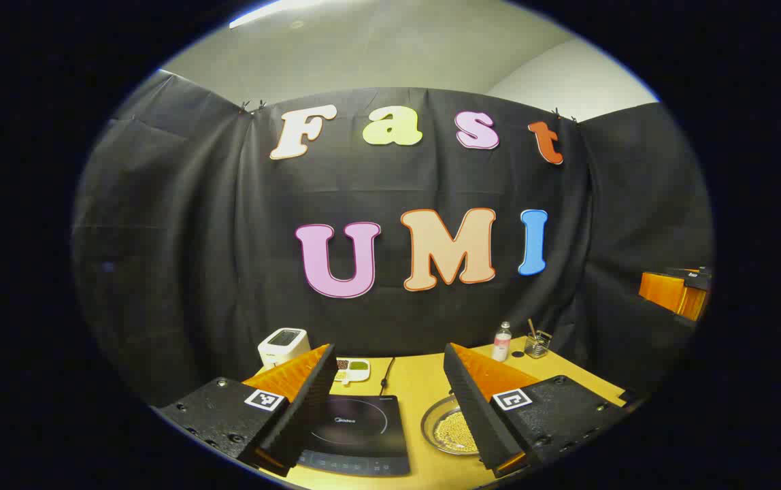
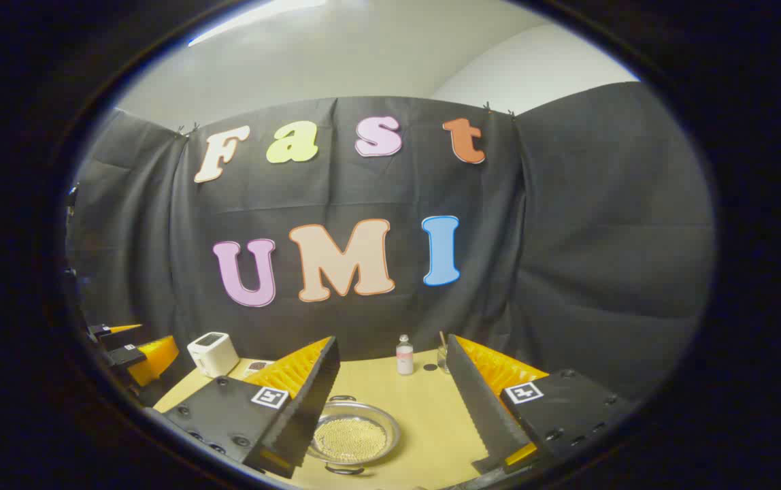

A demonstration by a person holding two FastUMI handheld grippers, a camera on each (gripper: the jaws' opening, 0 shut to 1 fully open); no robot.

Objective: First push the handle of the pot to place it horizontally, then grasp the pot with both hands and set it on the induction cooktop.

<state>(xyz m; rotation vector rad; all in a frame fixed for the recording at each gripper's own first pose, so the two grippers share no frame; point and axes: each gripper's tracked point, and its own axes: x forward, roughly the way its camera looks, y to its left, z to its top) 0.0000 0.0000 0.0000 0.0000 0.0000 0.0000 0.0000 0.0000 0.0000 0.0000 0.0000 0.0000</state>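
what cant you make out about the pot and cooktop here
- Pot, right gripper view: near handle cut by the image edge, left rim behind the right claw's finger.
- Pot, left gripper view: right half behind the left claw's finger; handles unseen.
- Induction cooktop: panel markings too small.

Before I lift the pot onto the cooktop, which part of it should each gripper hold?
Probably the two small loop handles on the pot's rim, one on the far side, one on the near side. The wall is low and round, so fingers would likely slip there. Both grippers are open.
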